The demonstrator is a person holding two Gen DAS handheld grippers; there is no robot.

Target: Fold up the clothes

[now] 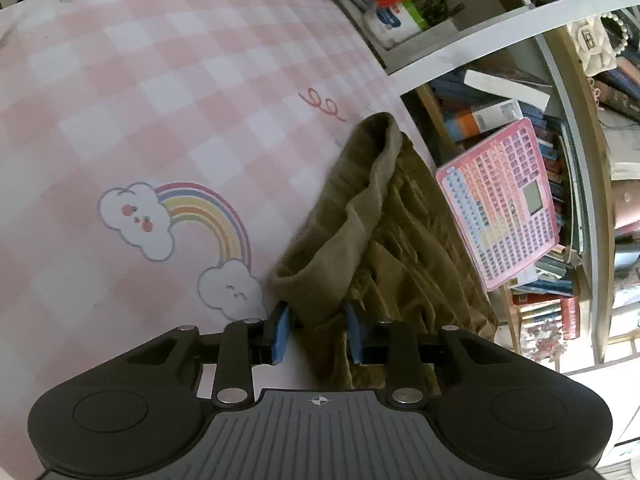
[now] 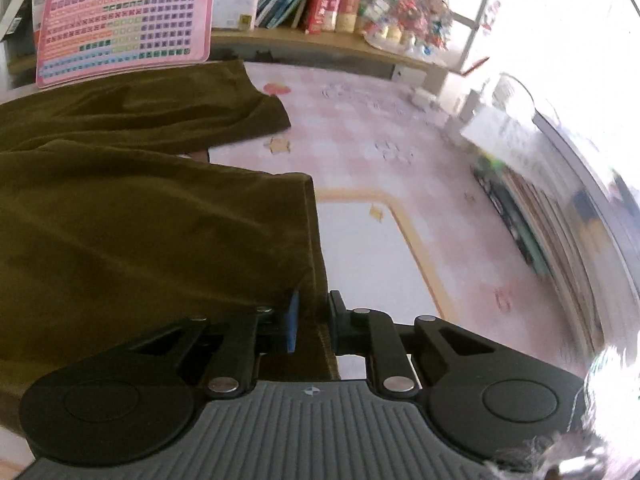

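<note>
An olive-green garment [image 1: 400,240] lies bunched along the right edge of a pink checked mat [image 1: 160,80], its lighter waistband folded over. My left gripper [image 1: 318,328] holds the near end of that bunch, and cloth fills the gap between its blue pads. In the right wrist view the garment [image 2: 140,220] spreads over the left half, with two flat ends lying side by side. My right gripper [image 2: 313,320] is closed on the hemmed edge of the nearer end, the hem running up between its fingers.
A pink board of coloured keys [image 1: 508,200] leans against a bookshelf just past the garment, also seen as the board [image 2: 124,16]. Books [image 2: 328,0] fill the low shelf. The mat [image 2: 380,240] lies bare right of the cloth. A rainbow print [image 1: 200,216] marks it on the left.
</note>
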